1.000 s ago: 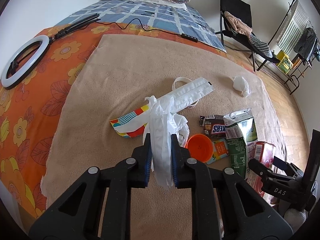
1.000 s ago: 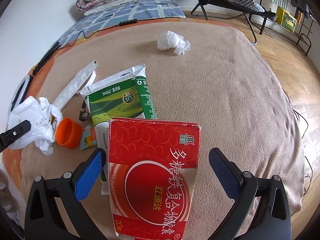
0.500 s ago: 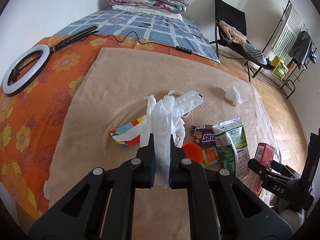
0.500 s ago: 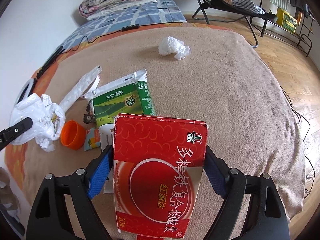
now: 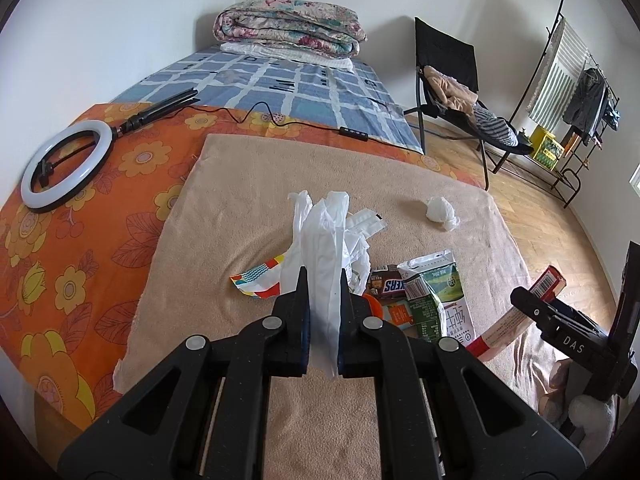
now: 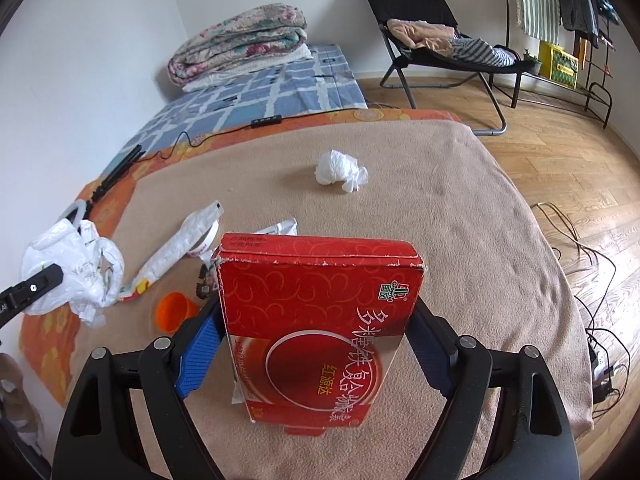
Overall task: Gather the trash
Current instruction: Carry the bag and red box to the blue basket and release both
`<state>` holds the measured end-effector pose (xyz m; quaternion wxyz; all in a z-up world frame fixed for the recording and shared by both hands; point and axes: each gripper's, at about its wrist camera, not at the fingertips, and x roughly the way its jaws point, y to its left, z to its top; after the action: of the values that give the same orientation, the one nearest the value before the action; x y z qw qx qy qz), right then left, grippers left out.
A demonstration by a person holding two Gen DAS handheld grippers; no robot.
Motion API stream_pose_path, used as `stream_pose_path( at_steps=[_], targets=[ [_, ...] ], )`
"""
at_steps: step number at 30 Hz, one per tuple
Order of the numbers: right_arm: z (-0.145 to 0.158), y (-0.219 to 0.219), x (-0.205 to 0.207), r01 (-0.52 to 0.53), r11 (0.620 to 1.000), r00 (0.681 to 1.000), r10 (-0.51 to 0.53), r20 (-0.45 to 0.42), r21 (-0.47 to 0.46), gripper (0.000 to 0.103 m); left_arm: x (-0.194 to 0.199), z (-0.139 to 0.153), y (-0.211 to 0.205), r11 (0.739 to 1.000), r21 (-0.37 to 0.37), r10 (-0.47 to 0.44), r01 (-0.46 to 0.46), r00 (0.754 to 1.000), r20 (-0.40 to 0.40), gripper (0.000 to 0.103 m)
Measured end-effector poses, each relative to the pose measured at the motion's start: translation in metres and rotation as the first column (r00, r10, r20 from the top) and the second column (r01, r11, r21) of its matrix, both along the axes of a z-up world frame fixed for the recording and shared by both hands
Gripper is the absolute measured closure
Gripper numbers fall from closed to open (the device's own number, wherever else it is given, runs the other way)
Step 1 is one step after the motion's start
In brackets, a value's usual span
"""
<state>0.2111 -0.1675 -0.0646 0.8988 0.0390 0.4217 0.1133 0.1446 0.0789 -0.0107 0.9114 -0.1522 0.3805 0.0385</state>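
Left gripper (image 5: 323, 312): jaws pinched together on a white plastic bag (image 5: 326, 248), which stands up crumpled between the pads and hangs a little below them.

Right gripper (image 6: 316, 344): jaws clamped on the two sides of a red carton box (image 6: 320, 316) with white and yellow Chinese print; the jaws have just been closing onto it. The box is held clear of the blanket, its worn top edge facing away from the camera. In the left wrist view the same box (image 5: 516, 316) shows edge-on at the right, barcode end uppermost.

Beige blanket (image 5: 240, 208): bears the remaining trash. Near the left gripper:
- colourful patterned wrapper (image 5: 256, 282), partly behind the bag;
- long white pouch (image 6: 176, 248), lying diagonally, one end resting over a white ring;
- brown Snickers wrapper (image 5: 390, 284), just beside the milk carton;
- green and white milk carton (image 5: 434, 296), flattened, lying on its side;
- orange cup (image 6: 174, 310), on its side, mouth toward the right wrist camera;
- small orange packet (image 5: 398, 314), between cup and carton.

Crumpled white tissue (image 6: 340, 172): alone, well apart from the cluster, toward the far edge of the blanket.

Surroundings: orange flowered sheet (image 5: 80, 240) under the blanket; ring light (image 5: 66, 170) with black cable lying on it; folded quilts (image 5: 288, 28) on a blue checked cover; black folding chair (image 6: 432, 36) with clothes; wooden floor (image 6: 560, 152).
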Motion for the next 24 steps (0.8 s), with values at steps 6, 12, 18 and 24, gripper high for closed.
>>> stream_pose_path(
  at_steps=[6, 12, 18, 24],
  targets=[
    [0.021, -0.008, -0.008, 0.003, 0.999, 0.999, -0.005, 0.046, 0.051, 0.019, -0.024, 0.013, -0.012, 0.999, 0.020, -0.031, 0.031, 0.999, 0.027, 0.096],
    [0.042, -0.012, -0.023, -0.016, 0.999, 0.995, 0.010, 0.098, 0.052, 0.019, -0.052, 0.025, -0.025, 0.998, 0.024, -0.059, 0.057, 0.997, 0.052, 0.096],
    [0.068, -0.016, -0.049, -0.063, 0.995, 0.989, 0.052, 0.139, 0.076, 0.019, -0.088, 0.034, -0.037, 0.996, 0.012, -0.086, 0.085, 0.993, 0.075, 0.096],
    [0.074, -0.014, -0.081, -0.134, 0.989, 0.982, 0.125, 0.140, 0.057, 0.019, -0.123, 0.036, -0.044, 0.995, 0.002, -0.101, 0.101, 0.993, 0.068, 0.096]
  ],
)
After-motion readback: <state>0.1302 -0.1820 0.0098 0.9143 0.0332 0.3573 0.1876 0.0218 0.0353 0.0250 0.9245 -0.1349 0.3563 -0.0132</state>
